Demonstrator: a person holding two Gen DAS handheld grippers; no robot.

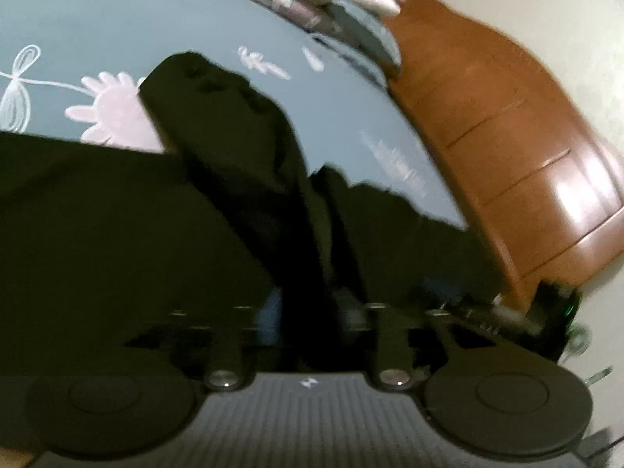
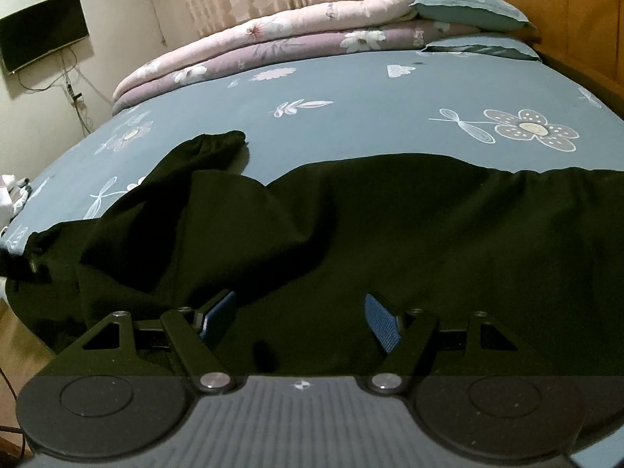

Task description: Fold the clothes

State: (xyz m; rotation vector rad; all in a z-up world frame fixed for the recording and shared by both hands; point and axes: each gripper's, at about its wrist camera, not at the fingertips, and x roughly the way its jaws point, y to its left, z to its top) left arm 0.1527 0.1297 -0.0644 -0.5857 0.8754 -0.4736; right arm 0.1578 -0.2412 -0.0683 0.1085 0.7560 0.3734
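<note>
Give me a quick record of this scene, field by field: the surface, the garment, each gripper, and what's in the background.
surface: bed with blue floral sheet
garment: black garment, spread across the near edge of the bed, one elastic cuff lying on the sheet
left gripper: blurred and dark over the black cloth; jaw state unclear
right gripper: open, blue pads apart over the garment, nothing pinched
background: folded quilts, pillows, wooden headboard, wall screen

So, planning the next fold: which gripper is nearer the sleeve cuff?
Left. The left gripper is beside the sleeve leading to the cuff; the right gripper hovers over the garment's body.
</note>
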